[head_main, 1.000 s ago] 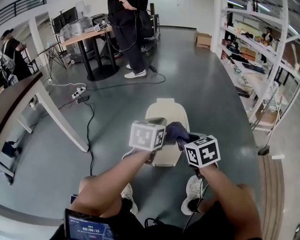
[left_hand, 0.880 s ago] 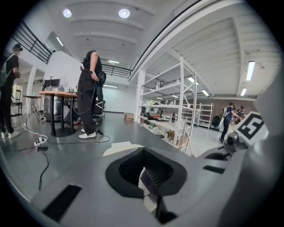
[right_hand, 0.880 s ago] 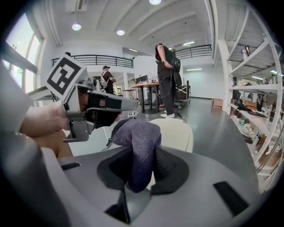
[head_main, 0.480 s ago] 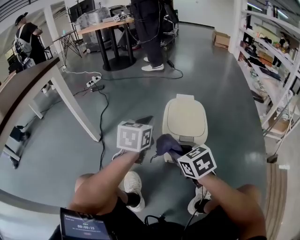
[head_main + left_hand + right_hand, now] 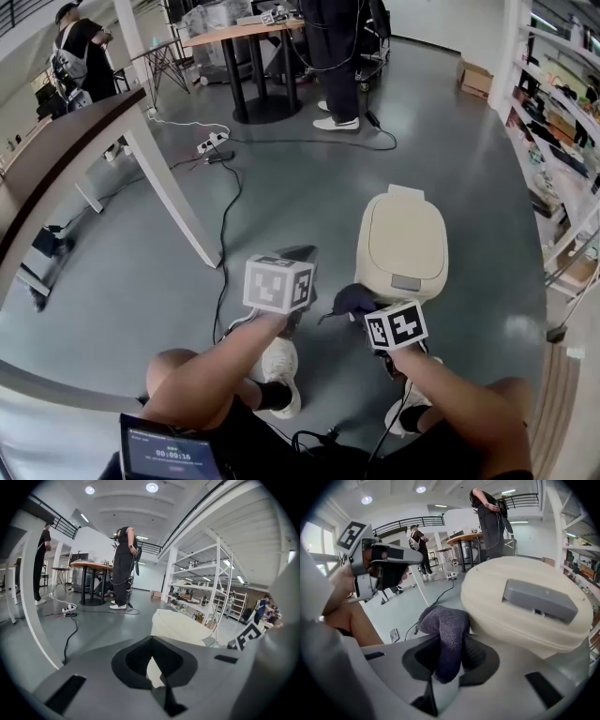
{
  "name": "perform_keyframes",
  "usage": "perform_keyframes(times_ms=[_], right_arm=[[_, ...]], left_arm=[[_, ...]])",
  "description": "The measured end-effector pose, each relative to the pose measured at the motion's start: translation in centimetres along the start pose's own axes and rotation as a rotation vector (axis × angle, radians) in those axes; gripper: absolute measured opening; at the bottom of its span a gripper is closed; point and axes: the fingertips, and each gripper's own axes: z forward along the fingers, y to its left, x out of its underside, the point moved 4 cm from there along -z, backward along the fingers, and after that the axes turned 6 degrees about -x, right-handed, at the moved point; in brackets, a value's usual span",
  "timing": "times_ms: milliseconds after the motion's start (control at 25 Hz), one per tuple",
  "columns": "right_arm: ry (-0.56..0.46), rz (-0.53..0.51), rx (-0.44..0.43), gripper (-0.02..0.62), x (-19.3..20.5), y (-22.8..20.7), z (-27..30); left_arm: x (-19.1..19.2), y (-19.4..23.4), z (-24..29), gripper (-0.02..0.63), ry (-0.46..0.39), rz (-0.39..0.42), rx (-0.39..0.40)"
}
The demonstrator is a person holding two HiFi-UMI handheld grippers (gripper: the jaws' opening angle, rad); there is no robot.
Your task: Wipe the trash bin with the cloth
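- Trash bin: cream, lid down, standing on the grey floor at centre right of the head view. Grey latch plate on the near edge of the lid.
- Right gripper: clenched on a dark blue-grey cloth. The wad bulges above the jaws, and only a narrow fold is pinched between them. In the right gripper view the cloth sits just beside the lid's left flank; I cannot tell whether it touches.
- Left gripper: jaws together with nothing in them. It hangs left of the bin and apart from it, so it is not bracing it.
- Wiping looks barely begun, if at all.

Risks, as I judge them:
- The pinch on the cloth is shallow. Drag across the lid could pull the fold out of the jaws.
- The bin is unbraced on smooth floor. Sideways pressure may skate it off or rock it.
- Pressing on the latch plate might pop the lid.
- A black cable trails near the feet at the left and could trip the person if they shift.
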Motion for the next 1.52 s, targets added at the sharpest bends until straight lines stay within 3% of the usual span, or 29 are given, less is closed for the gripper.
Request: perform_keyframes(times_ms=[240,520,920,1080,1240,1520], right_arm=[[-0.029,0.051,0.042,0.089,0.1,-1.7,-0.2],[-0.041,0.101,0.061,0.089,1.2,-3.7,-1.1],[-0.060,0.173,0.098,0.089,2.9,-6.2,-4.3],[-0.057,0.199,0.116,0.089,3.6,-7.3,-5.4],[-0.047,0.203,0.139,0.089,4.5,-8.6,-5.9],[-0.046,0.234,0.173,0.089,6.0,-11.0,-6.8]], left_arm=[[0.5,-1.4,0.9,-0.003,0.019,0.014,0.029],[2.7,-3.1,3.3,-0.003,0.102,0.068,0.016],[5.7,-7.6,4.1,-0.003,0.187,0.134,0.097],[8.1,-9.5,4.8,-0.003,0.257,0.127,0.138],[10.0,-11.3,5.3,-0.003,0.321,0.069,0.170],[11.4,-14.1,6.6,-0.003,0.350,0.123,0.202]])
